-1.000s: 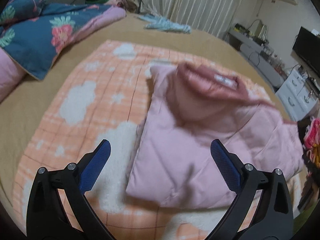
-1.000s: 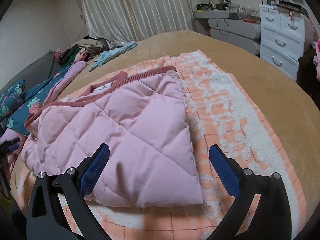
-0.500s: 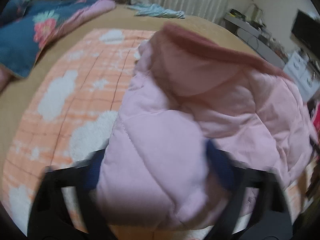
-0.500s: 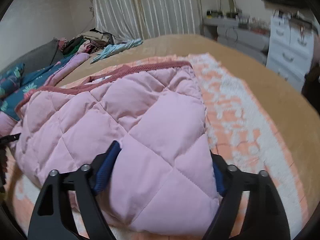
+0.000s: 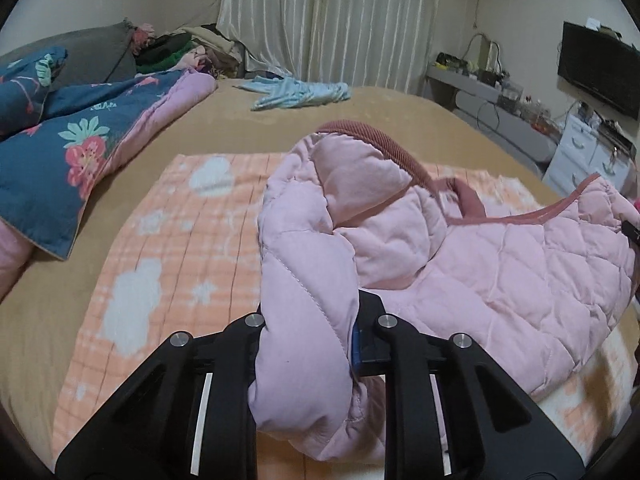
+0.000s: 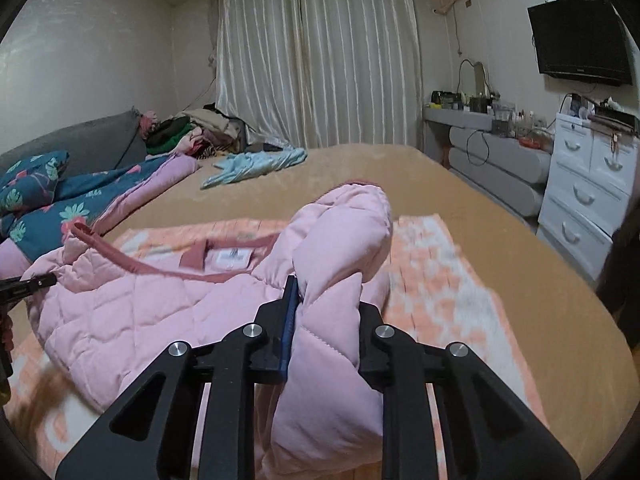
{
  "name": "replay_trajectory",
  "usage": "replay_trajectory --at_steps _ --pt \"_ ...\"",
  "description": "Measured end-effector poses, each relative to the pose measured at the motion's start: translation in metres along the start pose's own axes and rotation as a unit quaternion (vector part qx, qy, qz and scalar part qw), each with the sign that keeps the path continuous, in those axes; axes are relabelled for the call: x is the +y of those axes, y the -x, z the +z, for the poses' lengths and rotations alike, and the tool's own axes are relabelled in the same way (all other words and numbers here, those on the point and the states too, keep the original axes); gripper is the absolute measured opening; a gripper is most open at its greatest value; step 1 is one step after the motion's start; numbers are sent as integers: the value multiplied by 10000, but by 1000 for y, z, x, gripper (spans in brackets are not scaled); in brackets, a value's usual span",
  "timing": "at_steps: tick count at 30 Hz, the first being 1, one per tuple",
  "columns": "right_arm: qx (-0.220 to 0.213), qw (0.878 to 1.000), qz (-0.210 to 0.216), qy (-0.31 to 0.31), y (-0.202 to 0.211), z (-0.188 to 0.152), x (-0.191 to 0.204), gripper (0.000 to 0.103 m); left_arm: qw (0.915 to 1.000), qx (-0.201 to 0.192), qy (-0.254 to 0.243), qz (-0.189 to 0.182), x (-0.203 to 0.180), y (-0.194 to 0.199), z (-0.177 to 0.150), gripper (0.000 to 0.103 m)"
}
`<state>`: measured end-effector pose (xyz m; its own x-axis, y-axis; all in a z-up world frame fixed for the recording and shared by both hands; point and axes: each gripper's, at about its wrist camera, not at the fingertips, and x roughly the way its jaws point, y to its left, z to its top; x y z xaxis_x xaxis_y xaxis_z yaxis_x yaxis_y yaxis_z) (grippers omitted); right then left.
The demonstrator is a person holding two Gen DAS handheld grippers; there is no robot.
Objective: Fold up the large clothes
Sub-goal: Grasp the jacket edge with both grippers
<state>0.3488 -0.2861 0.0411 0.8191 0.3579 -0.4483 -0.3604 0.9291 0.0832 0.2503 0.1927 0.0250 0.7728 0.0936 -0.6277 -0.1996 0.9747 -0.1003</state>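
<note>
A pink quilted jacket with dusty-rose trim lies across an orange checked blanket on the bed. My left gripper has its jaws closing onto the jacket's near left edge, with the pads pressing a thick fold that bulges up between them. In the right wrist view the same jacket shows its collar label, and my right gripper is closing on the jacket's near right edge, pinching a puffed fold. Both pinched ends are raised off the blanket. Each gripper's tip peeks into the other's view at the frame edge.
A blue floral duvet lies at the left on the tan bed cover. A light blue garment and a clothes pile sit at the far end. White drawers, a grey dresser and a wall television stand to the right.
Both grippers went from wide open in front of the flat jacket to closed on its near edge. They rose, and the jacket's near edge lifted and bunched up.
</note>
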Motion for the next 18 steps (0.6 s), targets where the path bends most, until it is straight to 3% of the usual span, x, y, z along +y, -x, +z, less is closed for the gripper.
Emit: replay_trajectory --at_steps 6,18 --pt "132 9995 -196 -189 -39 13 -16 17 9998 15 152 149 2 -26 17 13" --pt "893 9933 -699 -206 -123 -11 -32 17 9976 386 312 476 7 -88 23 13"
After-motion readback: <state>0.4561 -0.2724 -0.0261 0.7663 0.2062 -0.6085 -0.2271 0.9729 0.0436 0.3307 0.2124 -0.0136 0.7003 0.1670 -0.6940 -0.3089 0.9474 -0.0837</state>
